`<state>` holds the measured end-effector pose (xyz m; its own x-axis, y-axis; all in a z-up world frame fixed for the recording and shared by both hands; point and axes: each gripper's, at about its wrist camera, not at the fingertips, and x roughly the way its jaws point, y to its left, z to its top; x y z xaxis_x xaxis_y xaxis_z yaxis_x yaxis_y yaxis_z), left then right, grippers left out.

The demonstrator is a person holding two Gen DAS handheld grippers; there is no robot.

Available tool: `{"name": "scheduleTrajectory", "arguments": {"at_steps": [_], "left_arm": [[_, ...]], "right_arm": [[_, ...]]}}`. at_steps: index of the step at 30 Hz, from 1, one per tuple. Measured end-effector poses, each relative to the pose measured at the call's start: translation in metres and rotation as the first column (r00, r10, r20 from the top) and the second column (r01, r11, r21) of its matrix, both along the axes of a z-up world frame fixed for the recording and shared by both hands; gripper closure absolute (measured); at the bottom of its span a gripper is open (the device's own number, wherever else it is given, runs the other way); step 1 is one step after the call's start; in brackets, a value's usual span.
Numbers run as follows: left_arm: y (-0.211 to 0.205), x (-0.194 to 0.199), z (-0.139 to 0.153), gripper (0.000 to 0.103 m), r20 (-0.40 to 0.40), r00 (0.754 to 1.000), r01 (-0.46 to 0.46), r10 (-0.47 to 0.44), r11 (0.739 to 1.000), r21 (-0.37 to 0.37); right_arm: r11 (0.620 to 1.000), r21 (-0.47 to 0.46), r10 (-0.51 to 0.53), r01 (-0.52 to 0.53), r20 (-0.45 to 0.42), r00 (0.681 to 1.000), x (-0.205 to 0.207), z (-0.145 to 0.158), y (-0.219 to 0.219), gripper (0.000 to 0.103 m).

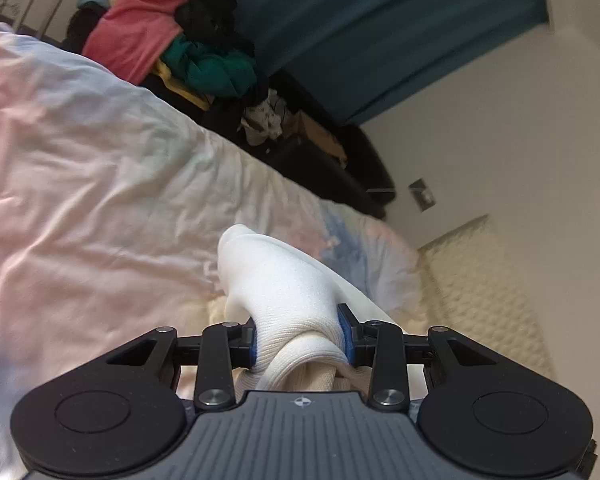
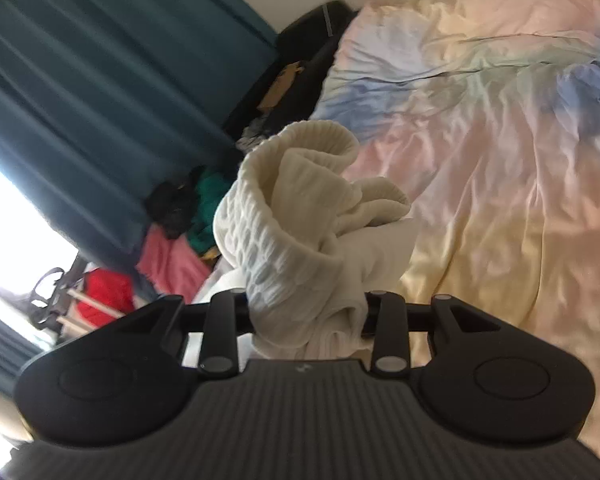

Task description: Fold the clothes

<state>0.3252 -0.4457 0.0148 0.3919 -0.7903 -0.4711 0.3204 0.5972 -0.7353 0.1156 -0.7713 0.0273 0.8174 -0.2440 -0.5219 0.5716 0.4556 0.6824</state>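
Observation:
A white sock (image 1: 284, 284) sticks forward out of my left gripper (image 1: 302, 340), which is shut on its rolled middle; blue pads (image 1: 343, 322) press both sides. A cream ribbed layer shows under the white knit near the palm. In the right wrist view, my right gripper (image 2: 306, 312) is shut on a bundle of white and cream ribbed socks (image 2: 296, 208). The open cuff (image 2: 320, 136) flares upward, with more folds tucked inside. Both bundles hang above the bed. The right fingertips are hidden by the fabric.
A pastel tie-dye duvet (image 1: 100, 168) covers the bed (image 2: 500, 140). Beside the bed lies a pile of clothes (image 1: 172, 36) in pink, green and black, next to a dark seat (image 1: 328, 168). Teal curtains (image 2: 80, 80) hang behind. A quilted cream headboard (image 1: 484, 280) meets the wall.

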Motion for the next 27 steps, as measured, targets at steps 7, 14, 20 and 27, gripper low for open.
{"name": "scheduleTrajectory", "arguments": {"at_steps": [7,14,20,27], "left_arm": [[-0.022,0.021,-0.073,0.066,0.007,0.995,0.103,-0.104,0.988,0.112],[0.01,-0.018,-0.139,0.064,0.056,0.973,0.204,-0.224,0.948,0.244],[0.018,-0.035,-0.114,0.056,0.12,0.963,0.196,-0.241,0.934,0.298],[0.037,-0.089,-0.032,0.037,0.241,0.934,0.145,-0.262,0.899,0.413]], "right_arm": [[0.995,0.098,-0.018,0.022,-0.04,0.999,-0.005,-0.088,-0.017,0.066],[0.983,0.176,-0.045,0.058,-0.077,0.996,-0.053,-0.164,0.023,0.063],[0.981,0.191,-0.018,0.035,-0.09,0.996,-0.065,-0.154,0.029,0.055],[1.0,0.011,0.022,-0.02,-0.215,0.976,-0.09,-0.075,0.058,0.055]]}}
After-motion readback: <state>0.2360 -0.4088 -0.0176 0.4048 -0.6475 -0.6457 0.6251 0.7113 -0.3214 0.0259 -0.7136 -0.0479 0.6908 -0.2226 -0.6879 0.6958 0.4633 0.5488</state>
